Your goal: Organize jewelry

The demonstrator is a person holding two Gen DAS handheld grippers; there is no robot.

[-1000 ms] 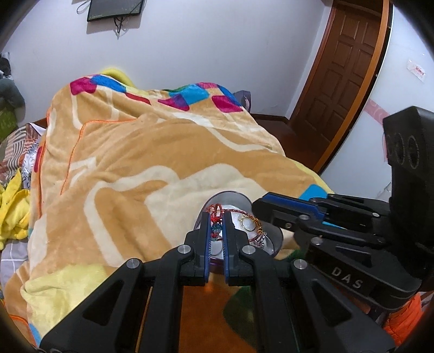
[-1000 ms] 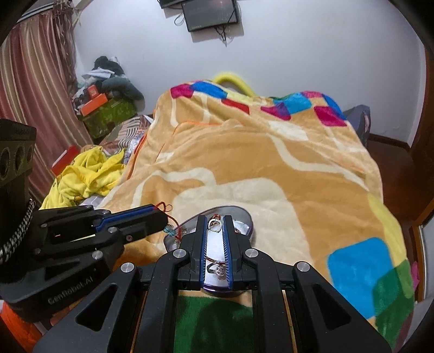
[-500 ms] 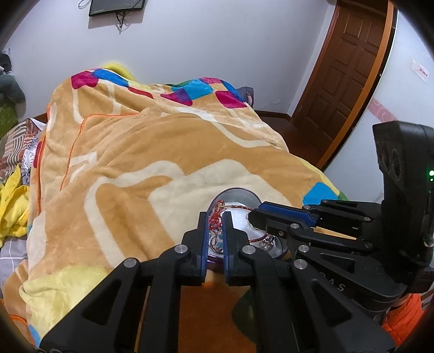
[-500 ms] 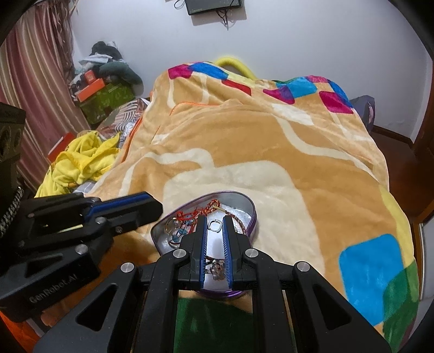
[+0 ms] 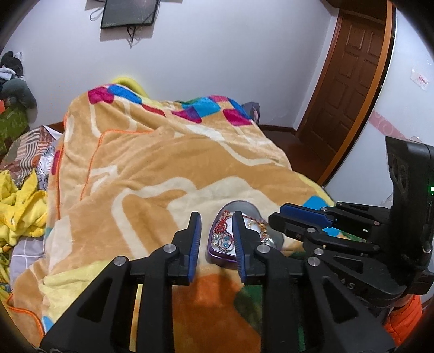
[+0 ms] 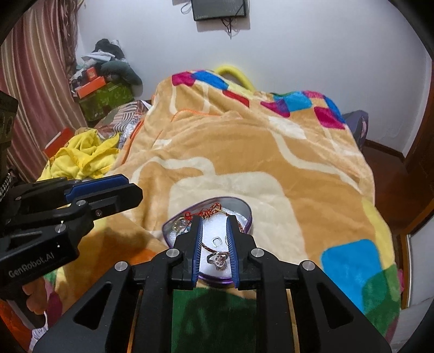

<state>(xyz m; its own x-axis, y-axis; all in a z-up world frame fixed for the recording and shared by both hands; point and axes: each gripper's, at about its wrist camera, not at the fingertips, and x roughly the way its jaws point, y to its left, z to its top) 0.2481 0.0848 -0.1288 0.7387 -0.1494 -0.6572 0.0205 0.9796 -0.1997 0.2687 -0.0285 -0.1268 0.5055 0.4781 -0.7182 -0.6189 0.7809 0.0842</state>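
Left gripper (image 5: 215, 220) is released: jaws spread wide at lower centre of its own view, nothing between the pads, the right-hand finger (image 5: 238, 239) overlapping the near left edge of the jewelry tin (image 5: 217, 251). The tin is a heart-shaped purple box with a white lining, sitting on the orange-and-cream blanket (image 5: 152, 168) at lower centre of both views. In it: a red cord bracelet (image 5: 221, 224) along the far left side, blue-stone earrings (image 5: 225, 243) near the front, gold pieces to the right, partly hidden by the right gripper's fingers. Right gripper (image 6: 214, 228) is also released, jaws parted and hovering over the tin (image 6: 241, 205); a ring with a heart-shaped top (image 6: 218, 258) and a small silver ring (image 6: 216, 240) lie on the lining in the gap between its pads, untouched. Can't tell whether its fingertips touch the lining. In the right wrist view the left gripper (image 6: 108, 190) sits at centre left, beside the tin and off its rim. A yellow cloth (image 6: 84, 157) is bunched at the blanket's left edge. Wall screen (image 6: 219, 9) at top centre, wooden door (image 5: 350, 81) at upper right of the left view.
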